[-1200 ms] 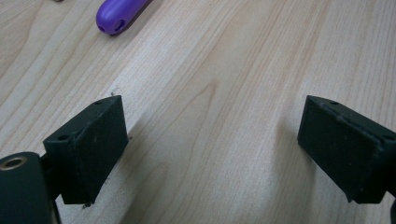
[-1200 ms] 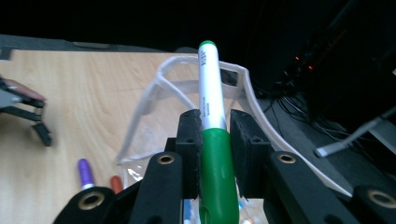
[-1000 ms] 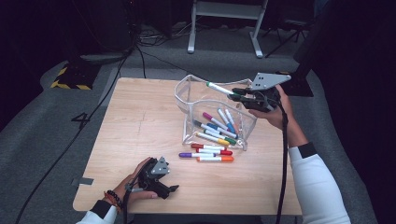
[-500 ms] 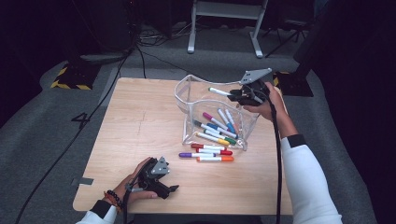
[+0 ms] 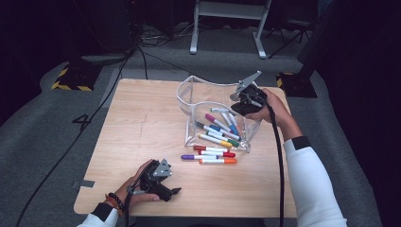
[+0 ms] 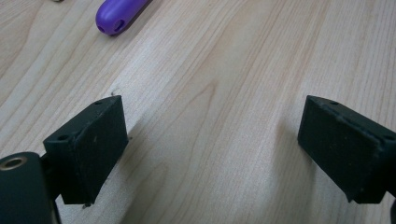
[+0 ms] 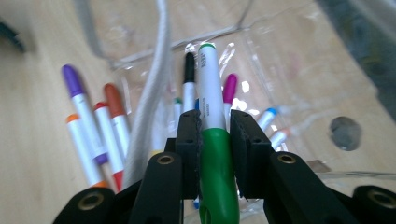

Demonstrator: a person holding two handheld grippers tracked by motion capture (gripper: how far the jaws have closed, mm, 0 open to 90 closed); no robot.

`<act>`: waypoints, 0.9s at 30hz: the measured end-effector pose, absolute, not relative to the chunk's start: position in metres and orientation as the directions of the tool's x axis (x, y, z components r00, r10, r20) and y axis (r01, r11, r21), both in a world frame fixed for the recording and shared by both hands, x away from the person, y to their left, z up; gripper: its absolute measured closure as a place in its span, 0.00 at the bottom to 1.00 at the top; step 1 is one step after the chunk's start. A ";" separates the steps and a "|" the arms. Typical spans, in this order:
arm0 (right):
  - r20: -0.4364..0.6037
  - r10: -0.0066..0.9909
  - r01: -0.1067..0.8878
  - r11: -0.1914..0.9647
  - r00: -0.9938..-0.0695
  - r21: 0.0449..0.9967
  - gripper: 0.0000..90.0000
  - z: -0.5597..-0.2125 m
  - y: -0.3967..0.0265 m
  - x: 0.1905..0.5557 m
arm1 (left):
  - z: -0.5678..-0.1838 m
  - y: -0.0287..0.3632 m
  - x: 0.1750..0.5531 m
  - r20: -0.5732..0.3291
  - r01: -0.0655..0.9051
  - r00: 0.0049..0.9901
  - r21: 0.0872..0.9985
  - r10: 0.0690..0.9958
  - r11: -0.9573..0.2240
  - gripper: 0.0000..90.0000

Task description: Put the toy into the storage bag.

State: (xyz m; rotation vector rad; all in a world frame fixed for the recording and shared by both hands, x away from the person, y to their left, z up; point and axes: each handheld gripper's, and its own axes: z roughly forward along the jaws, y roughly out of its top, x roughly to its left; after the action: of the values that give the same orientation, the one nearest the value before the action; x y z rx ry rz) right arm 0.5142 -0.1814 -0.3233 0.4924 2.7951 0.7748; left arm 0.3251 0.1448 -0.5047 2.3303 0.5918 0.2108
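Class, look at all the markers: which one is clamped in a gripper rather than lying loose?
The green marker, pinched between the right gripper's jaws over the clear bin; the others lie in the bin or on the table.

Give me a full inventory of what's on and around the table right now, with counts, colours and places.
Table: one, light wood, on a grey floor.
Clear container: one, transparent, right half of table, several markers inside.
Loose markers: three, with purple, red and orange caps, on the table in front of the container.
Green marker: one, white barrel, clamped in the right gripper above the container.
Left gripper: open, low over bare wood at the near-left.
Right gripper: shut on the green marker.
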 end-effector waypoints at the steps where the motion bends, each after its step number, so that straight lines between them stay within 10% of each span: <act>1: -0.089 0.362 0.265 0.809 -0.928 0.526 0.83 -0.323 -0.181 0.513 | -0.505 0.145 0.325 -0.016 0.356 0.882 0.680 0.472 -0.641 0.10; 27: -0.171 0.492 0.225 0.644 -0.854 0.731 0.49 -0.303 -0.214 0.491 | -0.505 0.145 0.325 -0.016 0.356 0.882 0.679 0.471 -0.643 0.09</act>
State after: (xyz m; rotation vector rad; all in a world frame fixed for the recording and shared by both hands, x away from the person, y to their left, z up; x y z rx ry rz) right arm 0.4908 -0.2144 -0.3028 0.5693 2.5106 1.0463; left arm 0.3253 0.1448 -0.5047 2.3319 0.5914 0.2098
